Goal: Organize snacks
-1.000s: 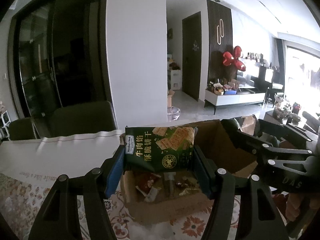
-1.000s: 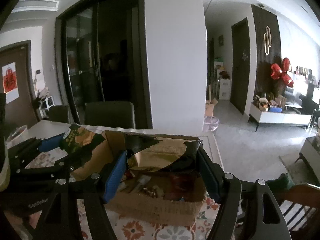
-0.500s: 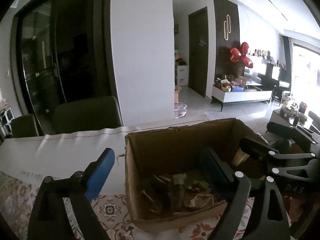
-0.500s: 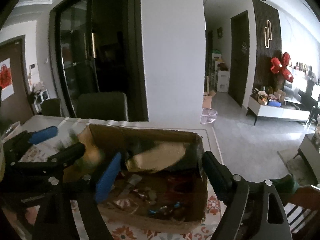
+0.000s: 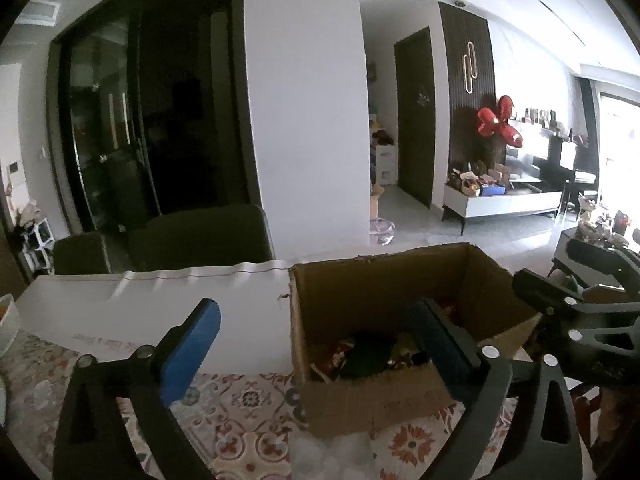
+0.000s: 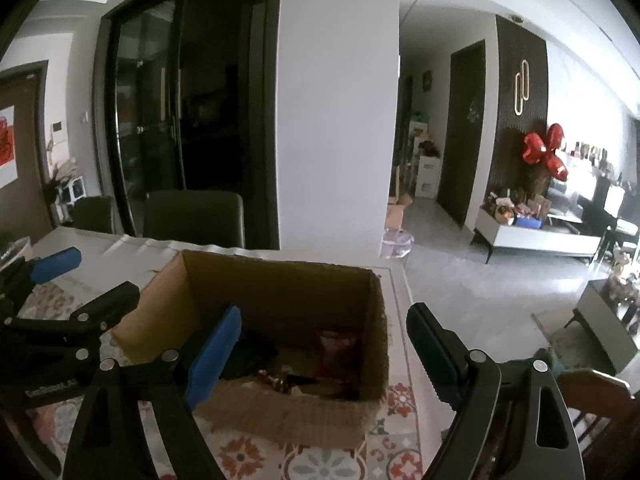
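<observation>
Two handheld grippers are hovering over an open cardboard box (image 5: 380,400) that is standing on a table with a patterned cloth (image 5: 248,400).

Left gripper (image 5: 316,340): the jaws are opening and are standing wide apart, with nothing pressed between the blue pads. The left pad (image 5: 188,354) is hanging over the cloth and a white sheet (image 5: 120,312), outside the box's left wall; the right pad is reaching over the box's interior. The near left corner of the box is lying between the jaws. Snack packets (image 5: 360,356), dark and partly red, are lying on the box floor, just left of the right finger and below the jaw line.

Right gripper (image 6: 324,344): the jaws are likewise opening and are gripping nothing. The left pad (image 6: 212,352) is hanging inside the box above a dark packet (image 6: 248,354); the right finger is standing outside the box's right wall. A red packet (image 6: 336,352) is lying on the box floor between the jaws, clear of both pads. Smaller wrapped items are showing near the front wall, too dim to identify.

The left gripper is appearing at the left margin of the right wrist view, beside the box.
</observation>
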A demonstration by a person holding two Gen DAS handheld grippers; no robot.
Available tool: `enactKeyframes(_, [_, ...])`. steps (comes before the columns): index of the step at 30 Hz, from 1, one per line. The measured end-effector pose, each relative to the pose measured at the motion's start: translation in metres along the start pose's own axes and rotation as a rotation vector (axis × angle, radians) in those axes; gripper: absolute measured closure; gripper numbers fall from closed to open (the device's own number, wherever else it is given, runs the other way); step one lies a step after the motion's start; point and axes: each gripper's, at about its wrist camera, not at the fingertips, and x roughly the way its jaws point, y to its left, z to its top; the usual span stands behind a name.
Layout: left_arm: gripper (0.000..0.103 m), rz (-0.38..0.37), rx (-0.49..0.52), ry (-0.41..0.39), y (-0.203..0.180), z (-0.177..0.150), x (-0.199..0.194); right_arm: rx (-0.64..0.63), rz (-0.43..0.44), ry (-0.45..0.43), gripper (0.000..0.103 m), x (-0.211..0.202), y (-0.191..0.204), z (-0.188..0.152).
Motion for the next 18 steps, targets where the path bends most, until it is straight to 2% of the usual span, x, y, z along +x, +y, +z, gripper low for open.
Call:
enactKeyframes(8, [0.0,0.035,0.013,-0.034,-0.003,-0.016,-0.072,0.029,-0.03,-0.041,0.007,-0.071,0.008,-0.014])
enactKeyframes(18, [0.0,0.046,0.011,-0.042,-0.01,-0.053,-0.149,0.058,-0.039,-0.086,0.002,-0.158,0.021,-0.053])
